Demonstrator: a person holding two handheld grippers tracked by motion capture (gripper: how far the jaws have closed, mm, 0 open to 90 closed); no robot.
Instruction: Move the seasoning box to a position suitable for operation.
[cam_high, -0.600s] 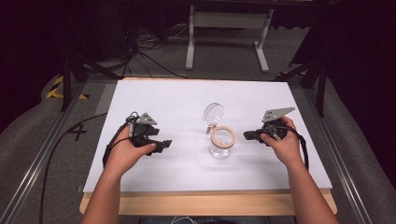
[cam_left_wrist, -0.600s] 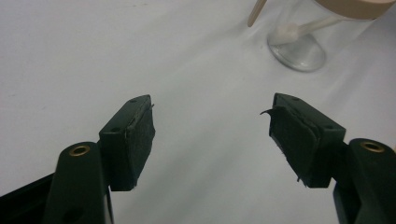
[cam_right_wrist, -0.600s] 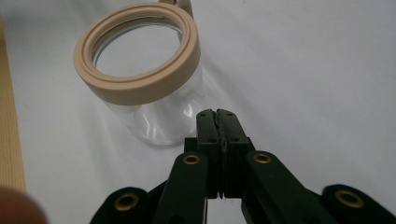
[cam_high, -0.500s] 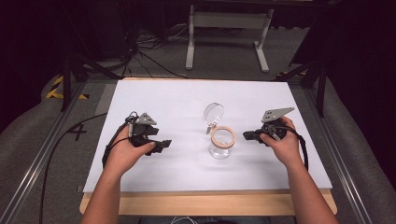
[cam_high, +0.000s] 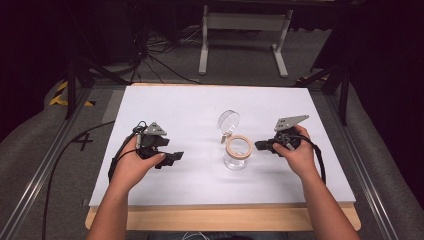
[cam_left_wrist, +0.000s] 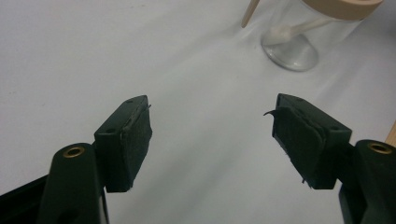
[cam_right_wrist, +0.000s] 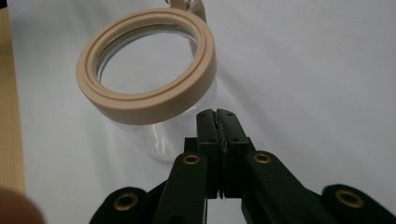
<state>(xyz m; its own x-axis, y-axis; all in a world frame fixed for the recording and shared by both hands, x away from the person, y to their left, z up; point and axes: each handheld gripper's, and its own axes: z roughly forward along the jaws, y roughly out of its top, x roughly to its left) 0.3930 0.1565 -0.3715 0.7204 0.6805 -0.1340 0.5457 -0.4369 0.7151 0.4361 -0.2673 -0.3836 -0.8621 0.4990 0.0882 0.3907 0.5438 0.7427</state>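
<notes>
- the right gripper (cam_high: 261, 146) has its jaws pressed flat together with nothing between them; in the right gripper view (cam_right_wrist: 217, 116) the closed tips sit just beside the glass jar (cam_right_wrist: 154, 107), below its tan rim, and whether they touch the glass i cannot tell.
- the left gripper (cam_high: 174, 157) stands wide apart with only bare white surface between its pads (cam_left_wrist: 137, 140); it is well apart from the jar, which shows at the top right of the left gripper view (cam_left_wrist: 303, 32).
- the jar (cam_high: 236, 155) stands upright near the middle of the white table top (cam_high: 175, 105), between the two grippers and nearer the right one.
- its round clear lid (cam_high: 228, 121) is swung open and stands up behind the tan ring (cam_high: 238, 146) of the mouth, on the far side from the person.
- beyond the table lie a dark floor, some cables (cam_high: 150, 55) and the white legs of a stand (cam_high: 240, 30).
</notes>
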